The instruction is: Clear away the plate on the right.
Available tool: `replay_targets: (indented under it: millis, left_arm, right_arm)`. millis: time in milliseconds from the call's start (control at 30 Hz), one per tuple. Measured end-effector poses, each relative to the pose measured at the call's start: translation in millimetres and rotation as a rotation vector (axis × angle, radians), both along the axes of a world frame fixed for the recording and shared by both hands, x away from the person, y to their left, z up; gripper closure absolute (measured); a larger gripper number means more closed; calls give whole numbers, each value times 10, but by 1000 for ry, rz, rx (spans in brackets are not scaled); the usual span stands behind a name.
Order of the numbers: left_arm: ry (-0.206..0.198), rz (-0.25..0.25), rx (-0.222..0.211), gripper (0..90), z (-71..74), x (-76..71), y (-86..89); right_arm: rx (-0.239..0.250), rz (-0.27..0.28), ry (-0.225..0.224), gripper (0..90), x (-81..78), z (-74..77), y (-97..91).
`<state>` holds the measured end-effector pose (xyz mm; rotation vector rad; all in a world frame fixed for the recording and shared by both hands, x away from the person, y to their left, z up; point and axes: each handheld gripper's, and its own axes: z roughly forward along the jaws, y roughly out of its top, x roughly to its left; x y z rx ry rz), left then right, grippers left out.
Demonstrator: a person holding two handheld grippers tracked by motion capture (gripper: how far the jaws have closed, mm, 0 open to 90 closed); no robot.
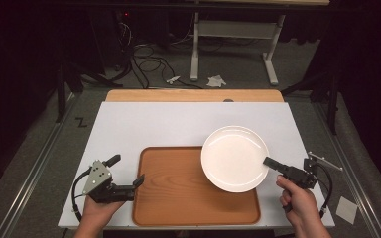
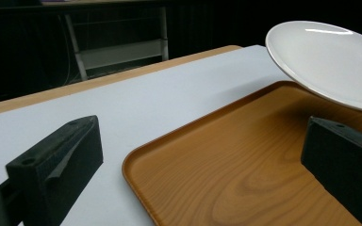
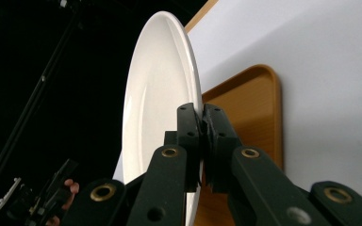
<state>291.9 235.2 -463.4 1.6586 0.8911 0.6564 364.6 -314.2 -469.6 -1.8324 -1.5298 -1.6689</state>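
Observation:
A white plate hangs tilted over the far right corner of a wooden tray. My right gripper is shut on the plate's right rim, and in the right gripper view its jaws pinch the plate edge-on, with the tray behind. My left gripper stands open at the tray's left edge with nothing between its fingers. In the left gripper view its gripper frames the tray, and the plate floats above the tray's far side.
The tray lies on a white board over a wooden table. A white desk frame and cables are on the floor beyond. A small white sheet lies right of the board.

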Motion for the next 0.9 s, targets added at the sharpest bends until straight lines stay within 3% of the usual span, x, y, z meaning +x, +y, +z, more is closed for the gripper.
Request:
replay_targets:
  millis: [433,767,900]
  left_arm:
    - [-10,6,-15,3,27,-35,20]
    - [-4,5,-17,3,18,-32,25]
    - [-3,4,-20,4,16,-30,21]
  right_arm:
    - [-19,59,18,889,-72,-44,100]
    - [-84,126,44,887,-50,-136,281]
    - [-90,139,48,888,-44,-155,332]
